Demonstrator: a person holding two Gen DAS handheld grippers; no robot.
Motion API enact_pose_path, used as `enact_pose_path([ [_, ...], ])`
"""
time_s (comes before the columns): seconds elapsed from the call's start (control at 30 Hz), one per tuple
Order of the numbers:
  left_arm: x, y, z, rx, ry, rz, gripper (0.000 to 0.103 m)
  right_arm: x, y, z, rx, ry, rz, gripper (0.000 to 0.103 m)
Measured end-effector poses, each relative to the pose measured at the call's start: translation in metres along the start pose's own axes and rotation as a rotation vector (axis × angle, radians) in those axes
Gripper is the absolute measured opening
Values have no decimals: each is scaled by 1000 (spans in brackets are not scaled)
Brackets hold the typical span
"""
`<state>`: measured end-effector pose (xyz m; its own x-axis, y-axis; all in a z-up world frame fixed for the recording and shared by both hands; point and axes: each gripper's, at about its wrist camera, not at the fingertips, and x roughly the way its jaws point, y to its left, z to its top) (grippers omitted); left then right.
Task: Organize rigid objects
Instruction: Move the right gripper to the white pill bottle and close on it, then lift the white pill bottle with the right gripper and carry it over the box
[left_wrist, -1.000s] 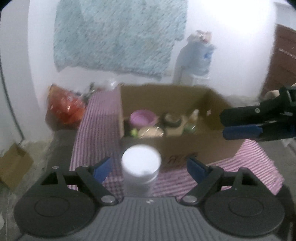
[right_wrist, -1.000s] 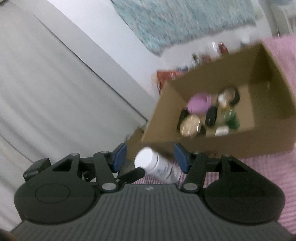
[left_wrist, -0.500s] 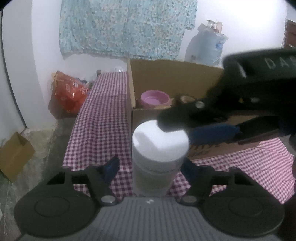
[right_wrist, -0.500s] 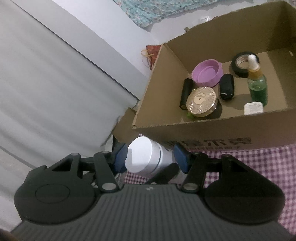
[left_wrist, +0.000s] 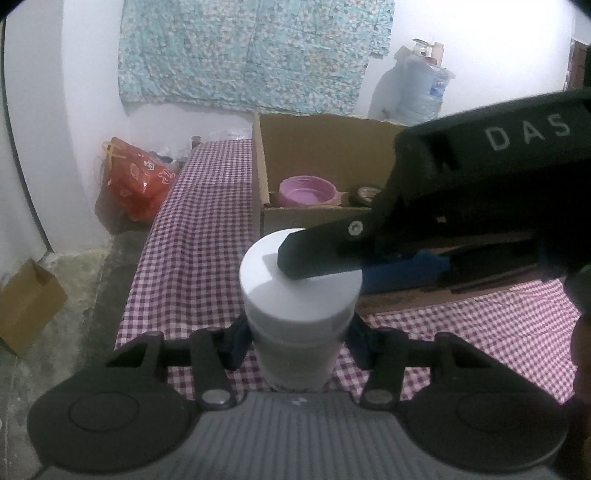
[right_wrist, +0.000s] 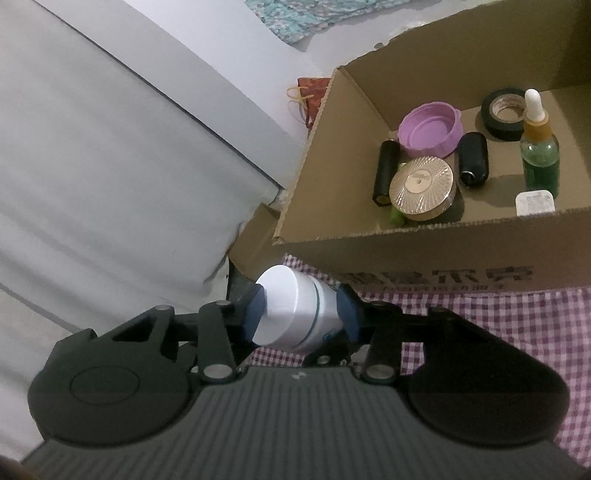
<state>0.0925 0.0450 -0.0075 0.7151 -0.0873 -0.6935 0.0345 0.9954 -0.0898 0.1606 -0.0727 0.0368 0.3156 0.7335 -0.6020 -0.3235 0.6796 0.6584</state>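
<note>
A white jar (left_wrist: 299, 295) with a white lid stands on the purple checked cloth (left_wrist: 195, 221), in front of a cardboard box (left_wrist: 258, 166). My left gripper (left_wrist: 297, 343) straddles the jar's body; its jaws are closing and the blue pads sit against both sides. My right gripper (right_wrist: 301, 314) reaches in from the right at lid height, its jaws closing too, pads touching the jar (right_wrist: 295, 314). One of its black fingers (left_wrist: 317, 256) crosses the lid top in the left wrist view.
The box (right_wrist: 406, 251) holds a purple bowl (right_wrist: 430, 129), tape roll (right_wrist: 504, 114), green dropper bottle (right_wrist: 539, 155), gold round compact (right_wrist: 423, 188) and black cylinders. A red bag (left_wrist: 136, 181) and a small carton (left_wrist: 26, 302) lie left of the table.
The right gripper came in from the right and settled around the jar's top. Both pairs of jaws narrowed onto the jar, and the left gripper dropped closer to it.
</note>
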Motion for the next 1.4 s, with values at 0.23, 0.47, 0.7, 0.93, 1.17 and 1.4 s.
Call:
enact_pose_path([
  [0.23, -34, -14, 9, 31, -41, 17, 54, -32, 10, -6, -20, -41, 54, 43],
  [0.47, -65, -35, 45, 91, -129, 3, 54, -79, 28, 8, -88, -151, 109, 44],
  [0.7, -59, -76, 99, 147, -175, -91, 54, -135, 22, 46, -130, -271, 92, 45],
  [0.93, -13, -124, 130, 160, -123, -212, 54, -170, -26, 81, -76, -350, 14, 45],
  [1.17, 48, -150, 129, 174, 0, -250, 54, -163, -103, 92, 42, -333, -26, 45],
  [1.4, 90, -155, 116, 184, 106, -243, 54, -133, -154, 86, 113, -279, -42, 45],
])
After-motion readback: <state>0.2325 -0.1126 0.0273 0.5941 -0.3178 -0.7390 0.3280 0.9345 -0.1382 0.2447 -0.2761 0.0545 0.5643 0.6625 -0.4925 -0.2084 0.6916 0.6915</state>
